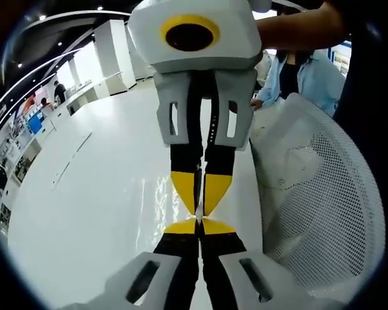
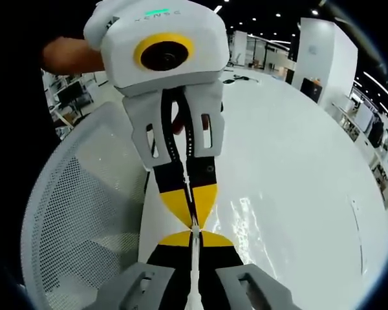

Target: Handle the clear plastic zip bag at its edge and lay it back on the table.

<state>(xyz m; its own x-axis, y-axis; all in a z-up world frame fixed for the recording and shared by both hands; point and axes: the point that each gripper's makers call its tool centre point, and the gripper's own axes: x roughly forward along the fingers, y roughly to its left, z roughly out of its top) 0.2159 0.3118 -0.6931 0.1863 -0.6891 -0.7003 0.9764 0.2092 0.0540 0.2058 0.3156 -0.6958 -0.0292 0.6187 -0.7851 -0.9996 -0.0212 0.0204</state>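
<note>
Pinching the clear zip bag (image 1: 198, 194) edge from opposite sides: left gripper (image 1: 199, 223) and right gripper (image 2: 194, 229), jaws closed tip-to-tip, keeping it taut above the white table (image 1: 103, 213), beside a mesh chair (image 1: 323, 213).

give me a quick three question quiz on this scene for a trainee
1. True or false: the left tongs stand wide open.
2. What stands at the edge of the white table? A) a white mesh chair B) a red stool C) a cardboard box
3. Fill in: the tips of the right tongs are coloured ___.

Key: 1 false, their jaws are closed together. 2 A. 3 yellow.
</note>
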